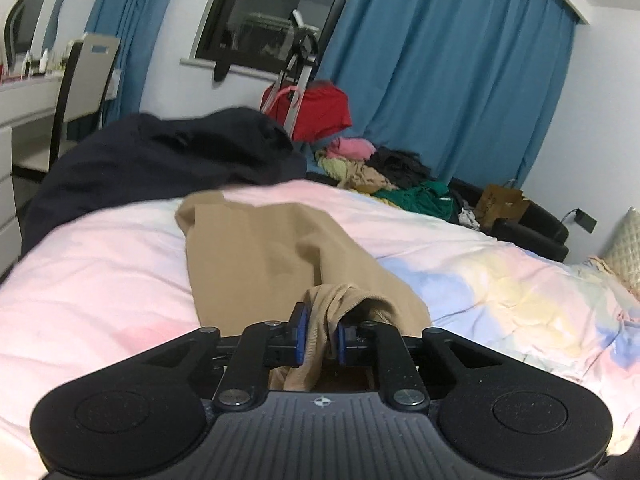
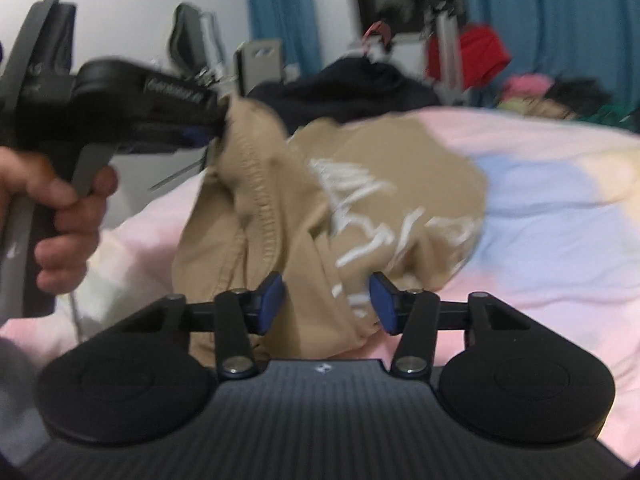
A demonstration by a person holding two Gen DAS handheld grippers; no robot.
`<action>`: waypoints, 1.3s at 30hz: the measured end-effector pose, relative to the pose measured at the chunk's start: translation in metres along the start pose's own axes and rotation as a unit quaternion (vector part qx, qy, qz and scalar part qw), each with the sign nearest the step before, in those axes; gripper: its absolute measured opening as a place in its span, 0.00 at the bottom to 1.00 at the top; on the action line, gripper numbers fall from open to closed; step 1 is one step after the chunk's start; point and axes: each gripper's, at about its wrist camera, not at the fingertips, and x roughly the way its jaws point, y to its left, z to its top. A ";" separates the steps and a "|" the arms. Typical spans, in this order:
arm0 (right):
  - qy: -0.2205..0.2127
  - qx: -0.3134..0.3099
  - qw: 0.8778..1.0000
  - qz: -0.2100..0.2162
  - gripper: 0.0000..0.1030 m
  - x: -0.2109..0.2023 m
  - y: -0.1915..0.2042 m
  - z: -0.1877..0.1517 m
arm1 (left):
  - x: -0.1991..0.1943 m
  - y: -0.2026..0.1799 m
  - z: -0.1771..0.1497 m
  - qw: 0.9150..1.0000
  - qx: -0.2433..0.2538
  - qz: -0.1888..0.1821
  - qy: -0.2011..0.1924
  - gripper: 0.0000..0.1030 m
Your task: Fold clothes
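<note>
So we've got the tan garment [image 1: 256, 248] lying on the bed [image 1: 100, 280], soft knit-looking fabric with a stitched hem and white brush-style lettering on it. In the left wrist view it's a long strip whose long axis runs straight away from us toward the dark blanket [image 1: 160, 156]. Our left tool [image 1: 321, 334] has its blue pads pressed together on a bunched fold of the near end, lifted off the pastel pink-and-blue cover. Our right tool [image 2: 327, 304] is spread fairly wide, with loose cloth hanging between the pads; whether they touch it we can't tell, since that view is blurry. Behind the bed there's a heap of colourful clothes [image 1: 384, 172] and blue curtains [image 1: 440, 60].
</note>
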 end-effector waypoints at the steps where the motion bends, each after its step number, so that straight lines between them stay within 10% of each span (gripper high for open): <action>1: 0.008 0.000 1.000 0.010 0.50 0.004 0.001 0.000 | 0.005 0.001 -0.002 1.000 -0.005 -0.002 0.003 0.14; 11: -0.058 0.003 0.998 0.031 0.51 -0.029 0.002 0.007 | 0.010 0.007 0.000 0.999 -0.035 -0.012 -0.010 0.11; 15: -0.100 -0.023 0.994 0.036 0.51 -0.041 0.013 0.007 | -0.006 -0.004 0.000 0.995 -0.019 -0.086 -0.043 0.07; 21: -0.043 -0.020 0.998 0.030 0.49 -0.021 0.015 -0.002 | -0.022 -0.023 -0.005 0.978 0.015 -0.196 -0.065 0.07; 23: -0.039 0.004 0.999 0.025 0.29 -0.022 0.006 -0.001 | -0.023 -0.026 -0.007 0.975 0.023 -0.211 -0.067 0.07; 25: -0.034 0.028 0.999 0.020 0.12 -0.023 -0.003 0.001 | -0.022 -0.025 -0.010 0.976 0.024 -0.205 -0.068 0.07; 39: -0.071 0.088 0.993 0.033 0.11 -0.074 -0.042 0.019 | -0.024 -0.025 -0.009 0.982 0.020 -0.178 -0.064 0.07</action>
